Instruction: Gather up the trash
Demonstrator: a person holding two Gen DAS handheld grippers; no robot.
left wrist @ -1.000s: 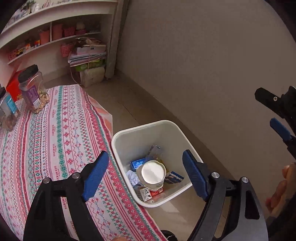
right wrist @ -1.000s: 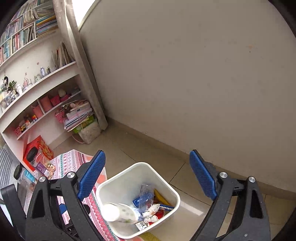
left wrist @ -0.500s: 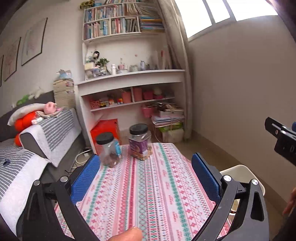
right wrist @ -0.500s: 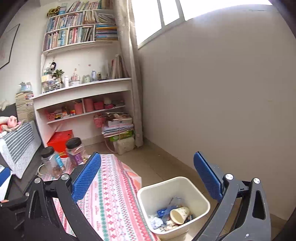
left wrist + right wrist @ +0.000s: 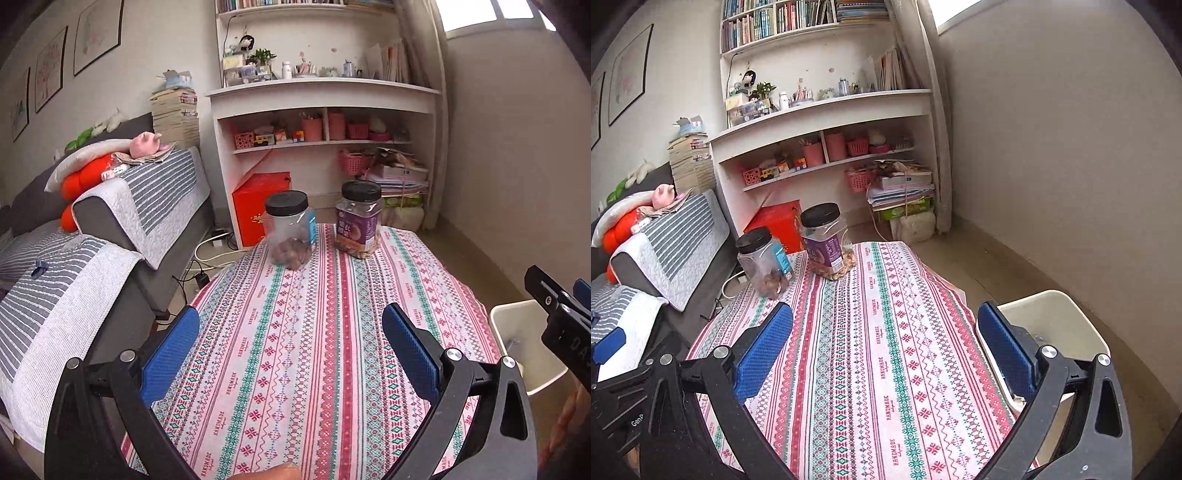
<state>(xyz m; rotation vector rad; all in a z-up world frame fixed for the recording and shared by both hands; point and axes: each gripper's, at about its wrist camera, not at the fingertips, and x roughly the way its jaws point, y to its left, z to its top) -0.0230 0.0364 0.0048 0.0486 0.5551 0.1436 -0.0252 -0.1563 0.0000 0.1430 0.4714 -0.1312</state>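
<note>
We held the left hand-held gripper [image 5: 290, 341] over the counter [image 5: 332, 332], its jaws wide and nothing between them. Our right hand-held gripper [image 5: 884, 341] hung the same way, spread wide and bare. The bin [image 5: 1060, 317] stood on the floor just beside the counter's right edge, its contents mostly hidden behind a blue pad. Two jars [image 5: 290, 230] stood at the far end of the counter.
</note>
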